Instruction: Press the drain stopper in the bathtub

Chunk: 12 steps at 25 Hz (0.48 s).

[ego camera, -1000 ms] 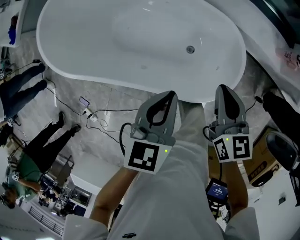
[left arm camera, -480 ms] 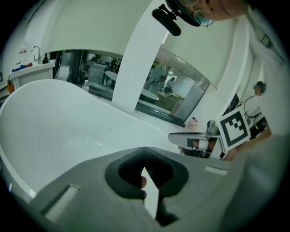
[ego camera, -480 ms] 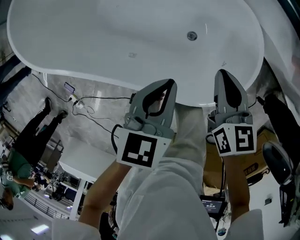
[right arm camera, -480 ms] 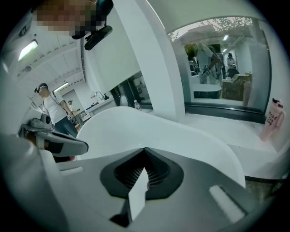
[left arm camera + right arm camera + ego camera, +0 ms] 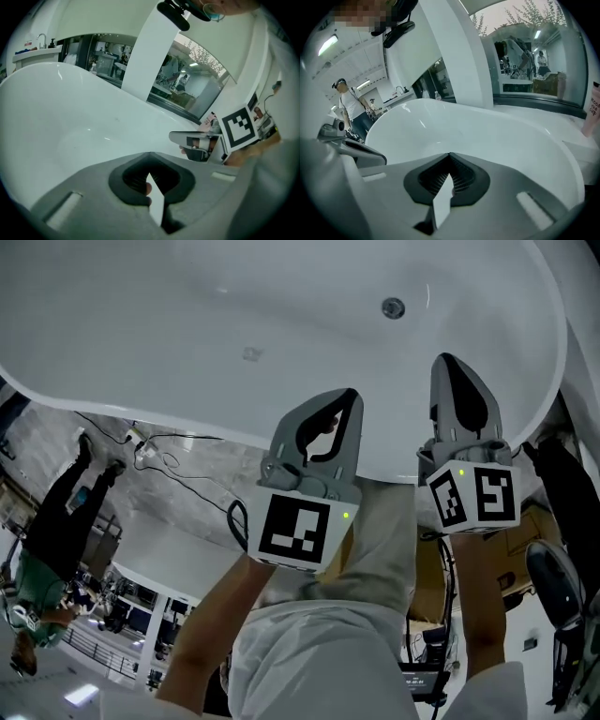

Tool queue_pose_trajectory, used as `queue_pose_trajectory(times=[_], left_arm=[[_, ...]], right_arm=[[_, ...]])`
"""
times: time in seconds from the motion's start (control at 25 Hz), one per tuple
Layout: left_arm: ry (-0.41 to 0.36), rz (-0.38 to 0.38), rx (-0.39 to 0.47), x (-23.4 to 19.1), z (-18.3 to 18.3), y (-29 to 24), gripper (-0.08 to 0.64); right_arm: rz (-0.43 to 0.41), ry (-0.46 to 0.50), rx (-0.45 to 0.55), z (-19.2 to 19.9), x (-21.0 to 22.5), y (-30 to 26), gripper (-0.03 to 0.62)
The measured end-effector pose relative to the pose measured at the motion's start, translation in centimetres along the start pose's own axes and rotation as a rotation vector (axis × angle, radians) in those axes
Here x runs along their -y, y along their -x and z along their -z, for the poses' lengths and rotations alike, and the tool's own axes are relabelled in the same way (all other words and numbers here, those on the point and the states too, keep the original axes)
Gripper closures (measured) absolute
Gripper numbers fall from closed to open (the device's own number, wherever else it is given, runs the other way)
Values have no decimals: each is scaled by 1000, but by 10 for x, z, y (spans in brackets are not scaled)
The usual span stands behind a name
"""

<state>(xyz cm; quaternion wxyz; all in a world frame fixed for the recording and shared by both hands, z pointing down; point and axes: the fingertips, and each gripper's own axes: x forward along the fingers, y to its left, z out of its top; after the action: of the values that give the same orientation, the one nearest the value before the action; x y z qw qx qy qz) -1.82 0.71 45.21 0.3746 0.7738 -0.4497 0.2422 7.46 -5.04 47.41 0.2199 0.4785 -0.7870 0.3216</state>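
Over the last second my view has closed in on the tub (image 5: pixel 187 324). It now fills the top of the head view, and both grippers, which hung short of the near rim (image 5: pixel 169 399), now reach over it. The left gripper (image 5: pixel 345 399) is clenched, tips meeting with nothing between them. The right gripper (image 5: pixel 452 364) is pinched shut and empty too. The stopper (image 5: pixel 393 307) sits on the tub floor, up and slightly left of the right tips, and is well apart from both tools. I cannot pick it out in either gripper view. I read this as the approach only: nothing has been pressed. The right gripper looks the better placed, and closed tips should serve as a pushing point once I reach down into the basin.
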Motion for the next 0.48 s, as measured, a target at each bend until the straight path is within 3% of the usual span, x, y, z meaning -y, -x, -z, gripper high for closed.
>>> queue_pose_trajectory(times=[0.28, 0.48], left_arm=[[-24, 59, -45, -17, 29, -46, 560], [-33, 58, -63, -41, 54, -79, 561]], right_arm=[[58, -48, -61, 46, 35, -46, 597], [57, -30, -100, 78, 50, -80, 597]])
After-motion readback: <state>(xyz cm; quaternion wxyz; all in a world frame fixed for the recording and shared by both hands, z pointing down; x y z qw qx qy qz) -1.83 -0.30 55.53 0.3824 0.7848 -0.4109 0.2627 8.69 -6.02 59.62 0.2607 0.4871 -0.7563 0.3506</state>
